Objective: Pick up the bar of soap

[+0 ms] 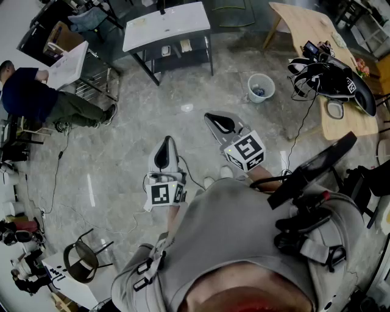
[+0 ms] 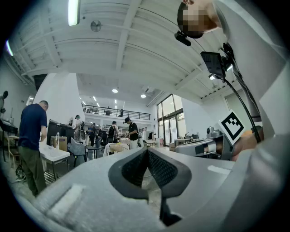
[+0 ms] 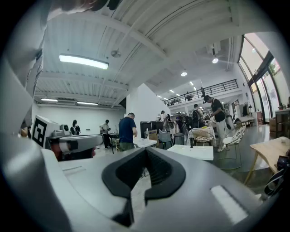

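Grey marbled floor (image 1: 122, 164) under left gripper (image 1: 166, 144), right gripper (image 1: 212, 119) — white table (image 1: 167, 24) beyond.

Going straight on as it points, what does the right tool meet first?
Nothing near: bare floor lies ahead of the right tool. Further on, the white table looks like the first thing in line, though depth is unclear.

"What sort of place is this?"

"A big open workshop hall: white tables (image 1: 166, 24), people (image 3: 128, 131) working at them, strip lights (image 3: 84, 61) on a high ceiling (image 3: 149, 41), a balcony (image 2: 111, 110), tall windows (image 2: 171, 118)."
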Demonstrator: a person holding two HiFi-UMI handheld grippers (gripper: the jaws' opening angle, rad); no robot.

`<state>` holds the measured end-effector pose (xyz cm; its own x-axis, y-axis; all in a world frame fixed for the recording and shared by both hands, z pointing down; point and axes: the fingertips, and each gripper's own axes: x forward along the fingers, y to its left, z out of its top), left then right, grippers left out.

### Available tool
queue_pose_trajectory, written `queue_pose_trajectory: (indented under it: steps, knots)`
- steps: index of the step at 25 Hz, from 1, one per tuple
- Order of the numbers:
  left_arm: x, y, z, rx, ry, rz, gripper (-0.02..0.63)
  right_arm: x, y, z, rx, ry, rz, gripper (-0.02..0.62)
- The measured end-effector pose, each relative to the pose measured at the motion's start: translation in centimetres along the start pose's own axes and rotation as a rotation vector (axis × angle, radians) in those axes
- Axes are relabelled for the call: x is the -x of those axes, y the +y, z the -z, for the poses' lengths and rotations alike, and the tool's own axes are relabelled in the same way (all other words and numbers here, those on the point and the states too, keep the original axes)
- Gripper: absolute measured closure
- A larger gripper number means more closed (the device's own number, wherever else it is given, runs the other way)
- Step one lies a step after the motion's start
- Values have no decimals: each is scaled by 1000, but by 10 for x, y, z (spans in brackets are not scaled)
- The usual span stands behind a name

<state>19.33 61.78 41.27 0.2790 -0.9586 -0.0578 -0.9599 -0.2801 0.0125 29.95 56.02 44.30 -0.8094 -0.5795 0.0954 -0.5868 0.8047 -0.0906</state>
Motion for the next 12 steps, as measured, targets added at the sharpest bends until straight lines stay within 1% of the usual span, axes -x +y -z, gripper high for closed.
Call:
queue_pose_trajectory:
  steps: [2, 4, 8, 12]
  knots:
    - [-2, -3, -3, 61, -20, -17, 611, 0, -1, -3, -12, 0, -27, 595]
    - [-4, -8, -4, 90, -23, -26, 611, 3, -2, -4, -13, -1, -50, 595]
    - [-10, -20, -1, 83, -5, -34, 611, 9, -9, -8, -10, -15, -75, 595]
    - [-12, -23, 11, 86, 19, -59, 611, 7, -13, -6, -3, -29, -107, 595]
